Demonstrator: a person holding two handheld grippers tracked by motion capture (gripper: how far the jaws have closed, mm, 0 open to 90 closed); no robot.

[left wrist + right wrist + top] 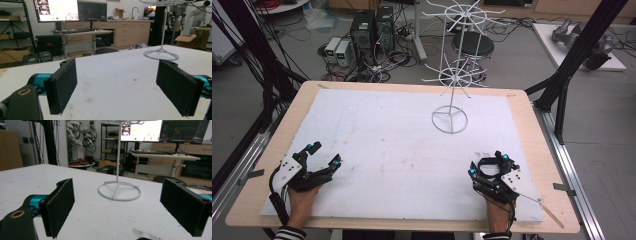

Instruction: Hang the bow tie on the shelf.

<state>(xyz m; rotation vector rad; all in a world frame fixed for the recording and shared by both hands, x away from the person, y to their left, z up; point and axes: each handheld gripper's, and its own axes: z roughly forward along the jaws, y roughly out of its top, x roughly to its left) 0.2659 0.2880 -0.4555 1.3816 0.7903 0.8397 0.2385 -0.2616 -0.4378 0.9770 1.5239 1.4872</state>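
Both grippers sit low at the near edge of a white, faintly scuffed foam-like sheet covering the rounded pale wooden table. The left gripper, black with teal joints and a grey plate, has its jaws spread wide on nothing; its own view shows flat, felt-like black pads with bare stained sheet between them. The right gripper is likewise released and empty, pads wide apart.

Far side, right of centre, stands a white wire display rack: a ring base with three spokes, a thin upright pole and two tiers of radiating hook arms. The high view shows both tiers; the gripper views show mostly base and pole, the rack just ahead of the right gripper.

Behind the table the high view shows computer towers, tangled cables and a black round stool; the gripper views show monitors on a desk.
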